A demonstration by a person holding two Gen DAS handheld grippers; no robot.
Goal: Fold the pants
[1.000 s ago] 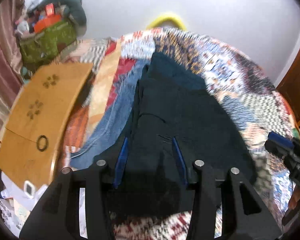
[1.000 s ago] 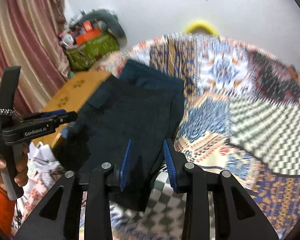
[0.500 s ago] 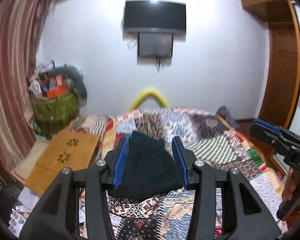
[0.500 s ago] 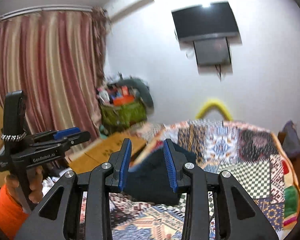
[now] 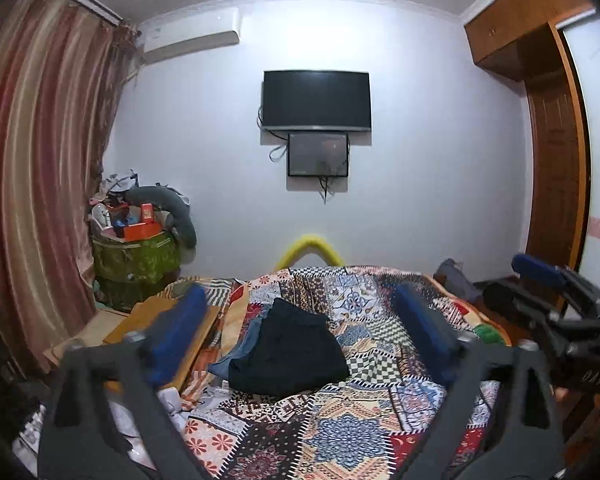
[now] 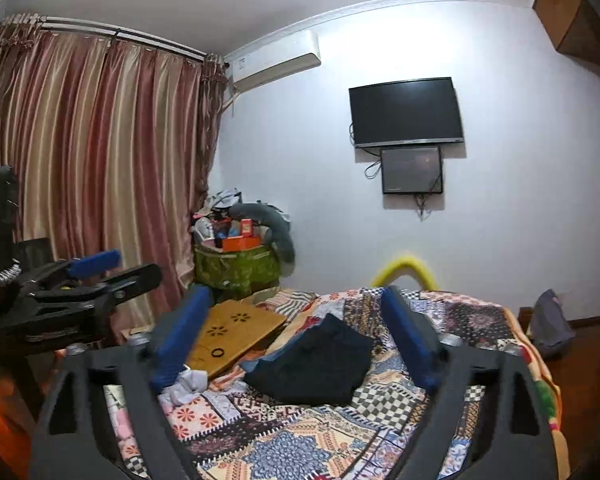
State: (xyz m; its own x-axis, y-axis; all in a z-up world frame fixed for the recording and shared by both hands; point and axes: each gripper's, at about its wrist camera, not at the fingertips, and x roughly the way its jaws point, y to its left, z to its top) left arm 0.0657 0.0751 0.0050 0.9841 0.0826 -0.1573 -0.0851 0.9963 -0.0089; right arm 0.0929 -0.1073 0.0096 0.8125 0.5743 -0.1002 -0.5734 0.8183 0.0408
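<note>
The dark navy pants (image 5: 292, 350) lie folded in a compact stack on the patchwork bedspread (image 5: 340, 432), partly on top of a blue denim garment (image 5: 240, 350). They also show in the right wrist view (image 6: 320, 364). My left gripper (image 5: 300, 332) is open and empty, held well back from the bed. My right gripper (image 6: 296, 334) is open and empty too, likewise away from the pants. Each gripper shows at the edge of the other's view.
A wooden lap desk (image 6: 236, 334) rests at the bed's left edge. A green basket of clutter (image 5: 136, 256) stands by the striped curtain (image 6: 100, 184). A TV (image 5: 316, 100) hangs on the far wall, a wardrobe (image 5: 556, 160) stands at the right, and white cloth (image 6: 184, 386) lies near the desk.
Both grippers have pulled up and back from the pants and opened wide. The pants stay folded on the bed.
</note>
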